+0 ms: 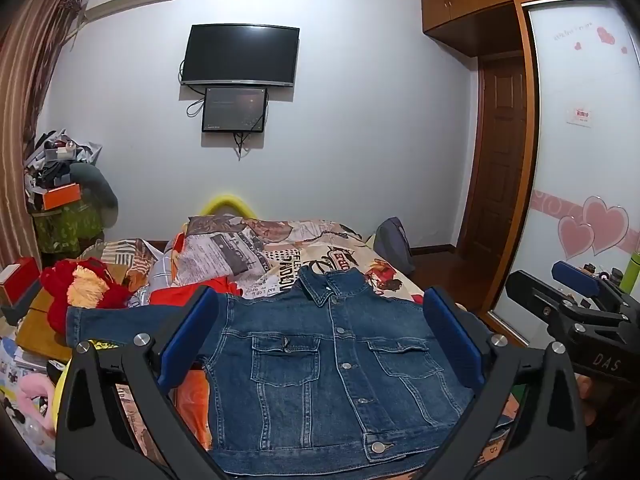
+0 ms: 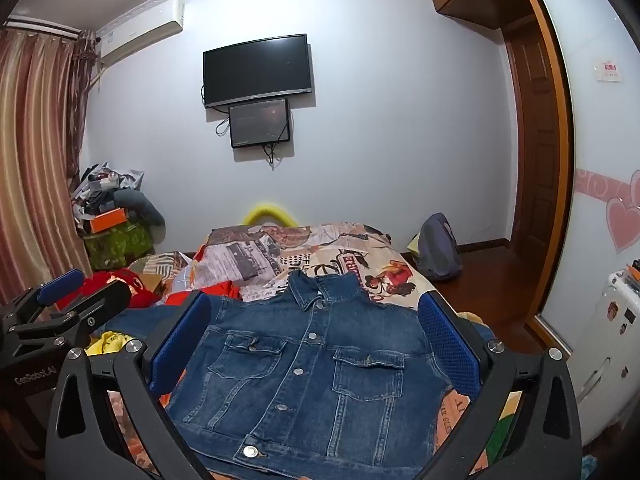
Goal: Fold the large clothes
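bed (image 1: 384, 276) edge clear beside jacket (image 1: 320, 368)

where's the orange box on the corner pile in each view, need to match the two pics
Left wrist view: orange box at the far left edge, mid-height, on the clutter pile.
Right wrist view: orange box left of centre, mid-height, same pile beside the curtain.
Shared landmark: the wall TV.
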A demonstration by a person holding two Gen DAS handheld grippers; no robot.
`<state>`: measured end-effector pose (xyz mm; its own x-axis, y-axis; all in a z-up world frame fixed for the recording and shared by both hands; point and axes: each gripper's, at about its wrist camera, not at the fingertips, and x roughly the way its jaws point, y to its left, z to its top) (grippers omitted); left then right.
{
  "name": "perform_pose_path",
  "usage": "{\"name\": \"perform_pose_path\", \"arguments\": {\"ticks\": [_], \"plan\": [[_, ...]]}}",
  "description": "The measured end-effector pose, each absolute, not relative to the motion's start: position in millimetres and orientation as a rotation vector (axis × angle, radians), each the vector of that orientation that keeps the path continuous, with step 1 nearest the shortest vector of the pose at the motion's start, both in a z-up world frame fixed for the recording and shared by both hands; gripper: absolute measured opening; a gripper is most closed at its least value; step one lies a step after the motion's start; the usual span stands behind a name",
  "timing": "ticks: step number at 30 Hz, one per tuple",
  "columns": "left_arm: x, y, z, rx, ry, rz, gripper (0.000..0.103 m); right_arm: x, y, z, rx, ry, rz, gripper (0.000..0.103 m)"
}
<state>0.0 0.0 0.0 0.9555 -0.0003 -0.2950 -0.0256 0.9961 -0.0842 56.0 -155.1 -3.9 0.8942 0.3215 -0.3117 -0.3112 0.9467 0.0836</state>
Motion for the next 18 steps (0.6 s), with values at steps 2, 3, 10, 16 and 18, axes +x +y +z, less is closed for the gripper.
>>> {"name": "perform_pose_path", "arguments": {"ticks": [2,3,10,16,18], "plan": [[-0.1,0.1,0.0,-0.091,0.298,0.013,0.103,56.5,-156.1,-3.8,0.034,0.328,0.328,0.103],[0.0,0.1,0.0,-0.091,0.3,0.014,0.103,53.5,-154.6,-3.0,0.031,0.325,0.326,0.103],[0.2,0.4,0.0,-0.089,0.302,0.011,0.103,53.9,-154.5,-2.8,0.032,0.326,0.327,0.103],[0.7,5.6,-2.4,-0.096,0.297,0.019,0.103,54.6,-154.6,-3.1,0.029,0.327,0.33,0.103],[3.6,5.5,-2.7,-0.101,0.297,0.023,0.103,54.3,-154.7,-2.6,0.029,0.326,0.33,0.103]]}}
